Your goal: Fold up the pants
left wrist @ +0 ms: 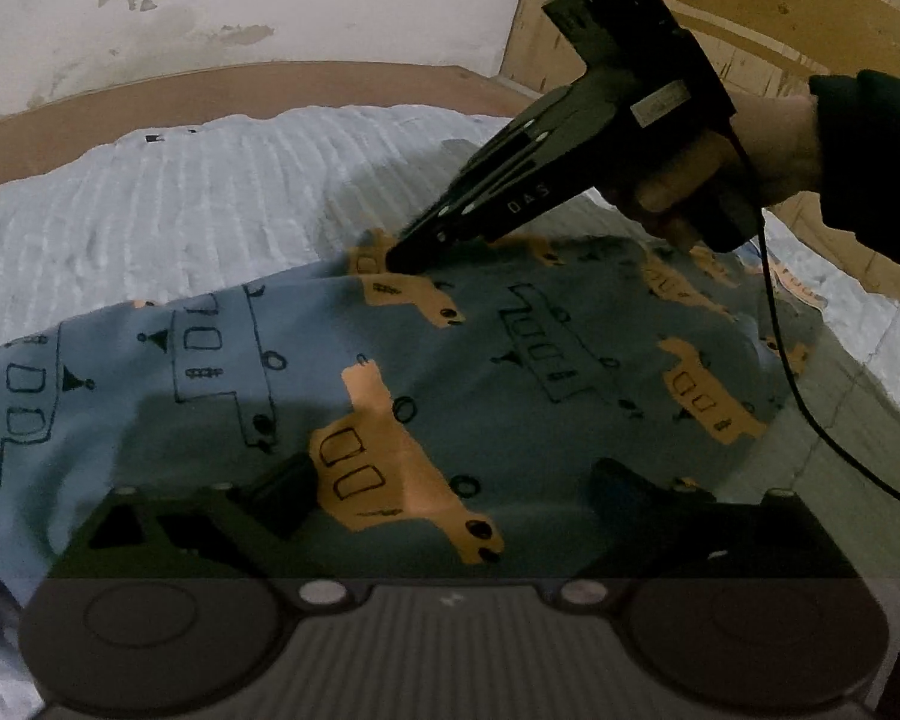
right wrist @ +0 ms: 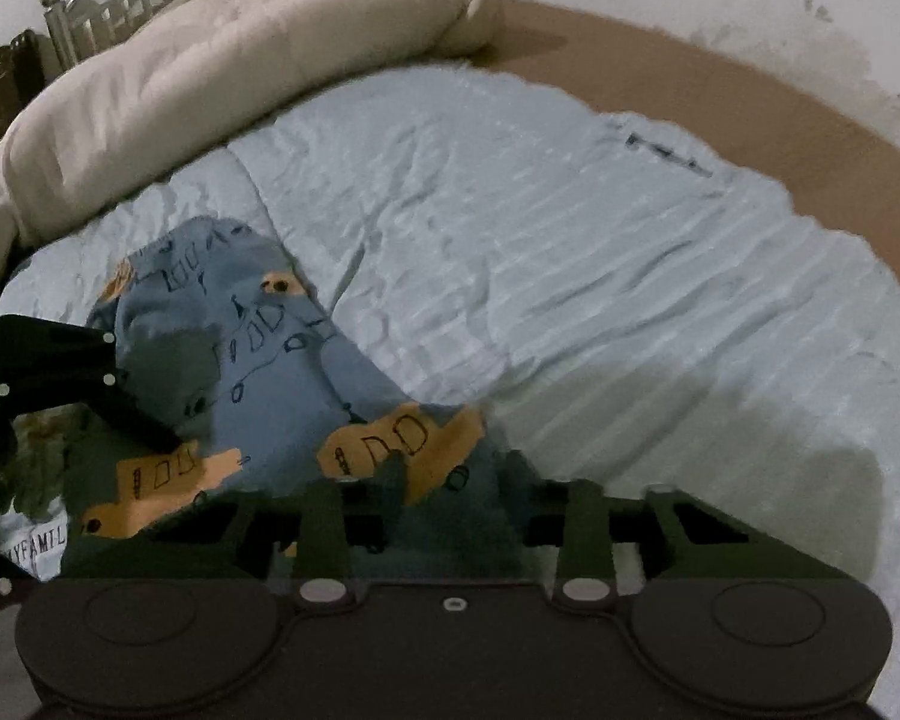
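Left wrist view: we see the blue children's pants (left wrist: 510,372), printed with orange and outlined vehicles, spread over the pale blue bedsheet (left wrist: 180,198), with our right tool (left wrist: 399,261) pressed tip-down near the cloth's far edge, its fingers drawn together, seemingly pinching fabric. Our left tool (left wrist: 450,480) hovers just above the near part, fingers set wide and holding nothing. From the right wrist view the pants (right wrist: 258,348) lie bunched and creased rather than squared, beside a cream duvet (right wrist: 210,60) at the head of the bed. We judge the fold barely begun: smoothing, doubling the legs and folding up remain.
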Demonstrator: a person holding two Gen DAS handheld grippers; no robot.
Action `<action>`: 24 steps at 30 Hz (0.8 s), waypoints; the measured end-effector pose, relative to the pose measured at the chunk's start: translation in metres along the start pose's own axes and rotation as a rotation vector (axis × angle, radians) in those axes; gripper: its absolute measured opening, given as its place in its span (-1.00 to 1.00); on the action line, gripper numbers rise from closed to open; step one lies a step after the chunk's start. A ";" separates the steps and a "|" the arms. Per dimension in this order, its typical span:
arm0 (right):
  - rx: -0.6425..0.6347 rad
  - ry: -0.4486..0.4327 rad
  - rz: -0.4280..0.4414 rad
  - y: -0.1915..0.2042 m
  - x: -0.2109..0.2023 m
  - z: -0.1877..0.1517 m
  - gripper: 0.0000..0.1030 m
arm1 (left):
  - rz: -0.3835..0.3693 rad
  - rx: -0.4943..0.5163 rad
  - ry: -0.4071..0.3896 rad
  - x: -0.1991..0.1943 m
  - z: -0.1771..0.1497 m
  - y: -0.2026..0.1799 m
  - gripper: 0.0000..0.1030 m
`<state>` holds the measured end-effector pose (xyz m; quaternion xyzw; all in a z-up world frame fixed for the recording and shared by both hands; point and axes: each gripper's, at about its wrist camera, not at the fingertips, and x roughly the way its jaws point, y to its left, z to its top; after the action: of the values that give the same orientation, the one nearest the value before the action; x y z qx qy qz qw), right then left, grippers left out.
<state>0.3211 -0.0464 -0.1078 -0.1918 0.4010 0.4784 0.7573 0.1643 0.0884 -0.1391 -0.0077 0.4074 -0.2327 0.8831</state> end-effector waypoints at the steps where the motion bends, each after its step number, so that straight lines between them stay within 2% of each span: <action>1: -0.008 0.018 -0.010 0.001 0.005 0.001 -0.81 | -0.001 -0.001 -0.002 0.000 0.000 0.000 0.96; 2: -0.021 0.030 -0.002 0.002 0.007 0.001 -0.92 | -0.002 -0.003 -0.004 0.000 0.000 0.000 0.96; 7: 0.002 -0.028 -0.053 -0.007 0.002 0.007 -0.95 | 0.003 -0.017 -0.009 0.001 -0.001 -0.001 0.99; 9: 0.007 0.008 -0.078 -0.004 0.012 0.004 -0.79 | 0.017 -0.006 -0.005 0.000 -0.002 -0.005 0.99; 10: 0.019 0.009 -0.092 -0.002 0.012 0.002 -0.64 | 0.021 -0.004 -0.004 0.000 -0.001 -0.006 0.99; 12: 0.064 -0.051 -0.105 0.001 -0.008 -0.005 -0.26 | 0.022 -0.019 -0.004 -0.001 0.000 -0.006 0.99; 13: 0.102 -0.093 -0.118 0.002 -0.025 -0.011 0.13 | 0.023 -0.029 -0.004 -0.001 0.001 -0.006 0.99; 14: 0.132 -0.135 -0.109 0.004 -0.047 -0.021 0.39 | 0.023 -0.044 -0.003 -0.001 0.004 -0.008 0.99; 16: 0.177 -0.179 -0.087 0.008 -0.083 -0.049 0.50 | -0.003 -0.054 -0.007 0.001 0.011 -0.016 0.99; 18: 0.247 -0.170 -0.086 0.006 -0.113 -0.086 0.50 | -0.035 -0.039 -0.001 0.008 0.020 -0.031 0.99; 20: 0.323 -0.143 -0.132 0.003 -0.139 -0.128 0.50 | -0.059 -0.014 0.017 0.020 0.030 -0.052 0.99; 22: 0.402 -0.132 -0.215 0.002 -0.167 -0.170 0.52 | -0.073 0.018 0.045 0.034 0.041 -0.073 0.99; 24: 0.540 -0.181 -0.284 -0.002 -0.199 -0.213 0.69 | -0.077 0.058 0.075 0.047 0.052 -0.094 0.99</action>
<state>0.1884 -0.3040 -0.0796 0.0056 0.4137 0.2591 0.8727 0.1904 -0.0245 -0.1190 0.0108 0.4325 -0.2784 0.8575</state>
